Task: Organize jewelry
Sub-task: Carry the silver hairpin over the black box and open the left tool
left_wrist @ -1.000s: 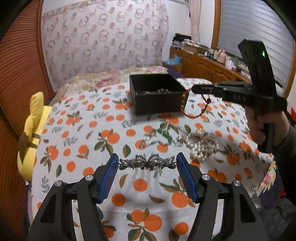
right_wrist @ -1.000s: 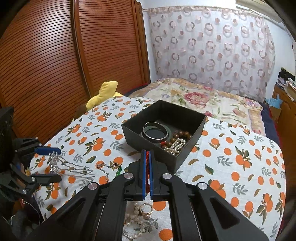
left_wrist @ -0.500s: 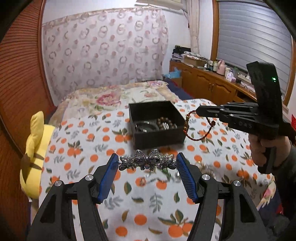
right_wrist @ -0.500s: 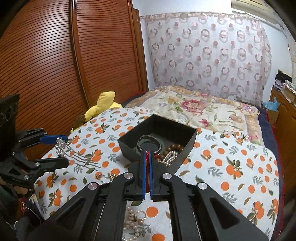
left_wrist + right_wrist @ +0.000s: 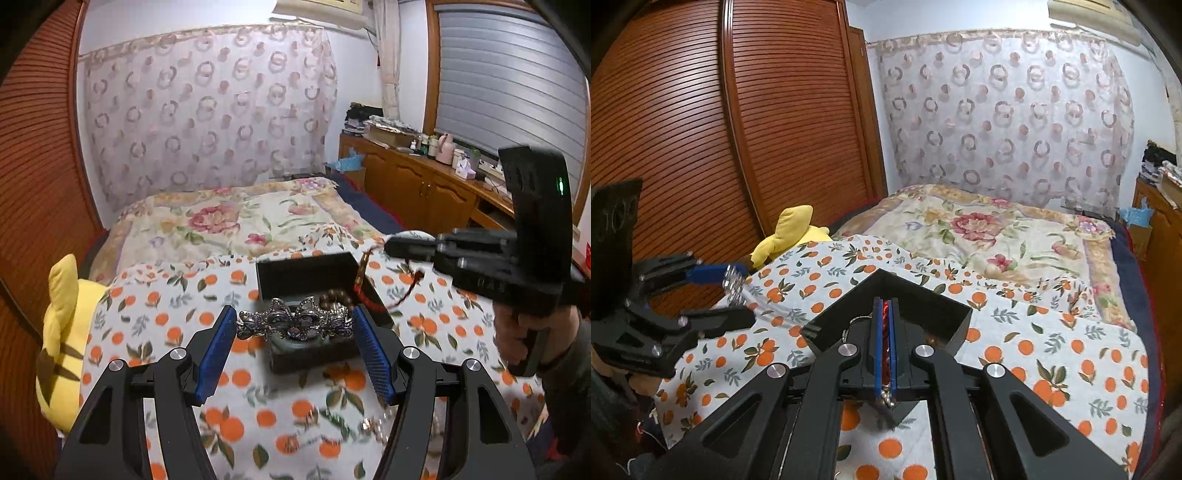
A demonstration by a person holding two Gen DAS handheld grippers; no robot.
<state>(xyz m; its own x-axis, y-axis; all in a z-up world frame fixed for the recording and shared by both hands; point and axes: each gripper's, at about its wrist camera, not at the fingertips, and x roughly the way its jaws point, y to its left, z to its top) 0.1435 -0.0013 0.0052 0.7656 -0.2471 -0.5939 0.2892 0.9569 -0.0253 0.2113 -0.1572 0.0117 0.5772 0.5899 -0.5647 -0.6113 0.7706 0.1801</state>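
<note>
My left gripper (image 5: 294, 325) is shut on a silver hair comb (image 5: 293, 324), held by its ends just above the near edge of the black jewelry box (image 5: 334, 267). The box holds beads and bangles. My right gripper (image 5: 884, 325) is shut on a red bead bracelet (image 5: 885, 332), which hangs over the box (image 5: 956, 325). In the left wrist view the right gripper (image 5: 388, 245) is at the box's right side with the bracelet (image 5: 364, 280) dangling into it. In the right wrist view the left gripper (image 5: 735, 291) holds the comb (image 5: 733, 286) at the left.
The box stands on an orange-print cloth (image 5: 155, 325) over a bed. Loose pearls and a ring (image 5: 373, 424) lie on the cloth near me. A yellow plush toy (image 5: 62, 332) sits at the left edge. A wooden wardrobe (image 5: 738, 129) is at the left, a cabinet (image 5: 417, 184) at the right.
Both grippers have risen and moved forward towards the box. The comb has come from the cloth to the box's near edge; the bracelet now hangs over the box.
</note>
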